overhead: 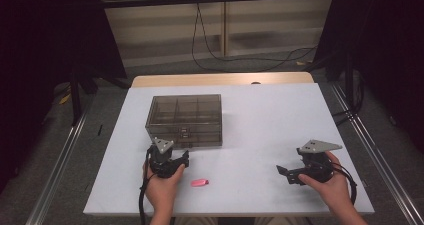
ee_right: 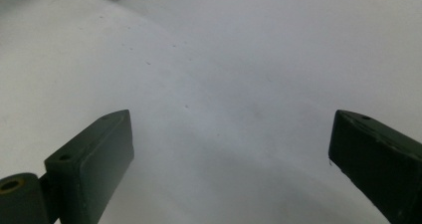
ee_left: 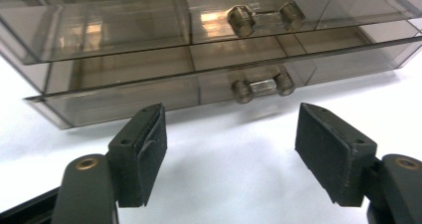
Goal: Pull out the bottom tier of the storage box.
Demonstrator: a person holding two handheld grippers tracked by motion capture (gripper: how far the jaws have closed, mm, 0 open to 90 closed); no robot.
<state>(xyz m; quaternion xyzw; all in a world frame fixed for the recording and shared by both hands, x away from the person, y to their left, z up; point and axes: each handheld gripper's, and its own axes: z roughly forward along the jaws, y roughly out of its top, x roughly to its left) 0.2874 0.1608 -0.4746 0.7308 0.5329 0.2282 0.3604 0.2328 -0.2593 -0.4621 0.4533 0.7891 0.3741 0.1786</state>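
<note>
- Left gripper point(overhead: 184, 158) sits at the near front of the smoky clear drawer box point(overhead: 185, 119), pointed toward 1 o'clock in the high view. Jaws spread, nothing between the pads point(ee_left: 149, 154); they are clear of the box.
- In the left gripper view the box front fills the upper half. Lower drawer handle point(ee_left: 263, 86) lies at 12 o'clock from the jaw gap, near but apart from the tips. Its long axis runs 9-to-3 across the view, in line with the jaw spread, so as I read it the pads would meet the bar's ends, not its sides.
- Upper drawer handle point(ee_left: 266, 16) is directly beyond it at 12 o'clock, same orientation.
- The lower drawer stands slightly proud of the upper one; I cannot tell if it is fully seated.
- Right gripper point(overhead: 281, 170) rests at 4 o'clock from the box, well apart, pointing toward 9 o'clock. Jaws spread wide over bare white table point(ee_right: 239, 84), pinching nothing.
- Small pink item point(overhead: 199, 182) lies on the table at 5 o'clock from the left gripper, between the two hands, nearer the left. Too small to identify.
- Judgement: the left hand is the working one; the handle is its closest target.
</note>
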